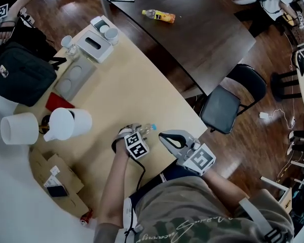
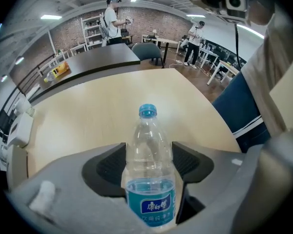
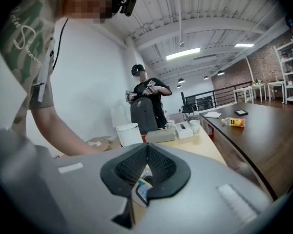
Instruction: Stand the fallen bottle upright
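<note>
A clear plastic bottle (image 2: 150, 165) with a blue cap and a blue label stands upright on the beige table (image 1: 126, 85), a little water in its bottom. In the head view the bottle (image 1: 148, 130) is close to the table's near corner. My left gripper (image 2: 149, 147) points steeply down around its body, one black pad on each side, jaws spread wide and open. In the head view the left gripper (image 1: 136, 133) sits right at the bottle. My right gripper (image 3: 147, 147) hovers just right of it (image 1: 164, 135), jaws shut and empty; the bottle's label shows below its pads.
A dark table at the back holds a yellow-labelled bottle (image 1: 159, 16). A black chair (image 1: 228, 103) stands right of the beige table's edge. White jugs (image 1: 66, 124), a white bucket (image 1: 19, 128), a black bag (image 1: 17, 72) and a tissue box (image 1: 95, 47) crowd the left side.
</note>
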### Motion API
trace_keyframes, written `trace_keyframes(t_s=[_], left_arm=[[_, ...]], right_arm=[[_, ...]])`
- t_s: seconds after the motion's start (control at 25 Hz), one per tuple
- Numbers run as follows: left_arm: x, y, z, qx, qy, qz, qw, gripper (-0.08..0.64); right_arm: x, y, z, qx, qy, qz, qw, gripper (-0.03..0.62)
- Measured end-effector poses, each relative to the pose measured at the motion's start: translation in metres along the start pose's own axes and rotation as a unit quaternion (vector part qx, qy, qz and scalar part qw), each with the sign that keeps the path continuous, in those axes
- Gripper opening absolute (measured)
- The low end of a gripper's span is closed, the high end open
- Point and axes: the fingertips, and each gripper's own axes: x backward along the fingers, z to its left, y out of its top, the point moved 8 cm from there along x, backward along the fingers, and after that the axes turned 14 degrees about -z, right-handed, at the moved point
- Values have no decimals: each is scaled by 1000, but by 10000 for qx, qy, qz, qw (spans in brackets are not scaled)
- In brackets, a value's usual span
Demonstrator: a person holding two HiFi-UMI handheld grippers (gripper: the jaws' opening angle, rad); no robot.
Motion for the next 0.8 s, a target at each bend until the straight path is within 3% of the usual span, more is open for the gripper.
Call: trace_keyframes(t_s=[0.12, 0.2, 0.28, 0.4, 0.52, 0.8], left_arm=[[22, 1, -7, 308, 282, -810, 9958, 308], [39, -1, -9, 729, 508, -1557, 9838, 308], [55, -6, -11, 928, 778, -2296, 9657, 308], [73, -14, -19, 893, 985, -3211, 9377, 307], [86, -17, -24, 838, 1137, -3856, 9118, 308], [94, -23, -33, 688, 1576, -5104, 8426, 308]], right_arm=[[4, 6, 0, 22, -24, -32, 10000, 3], [5, 10, 2, 83, 4, -89, 9999, 3], [2, 11, 8, 153, 63, -72, 9998, 3], [-8, 12, 25, 327, 320, -82, 9989, 3], [-21, 11, 46, 513, 573, -144, 9969, 3], [-33, 9, 86, 864, 814, -275, 9925, 3]])
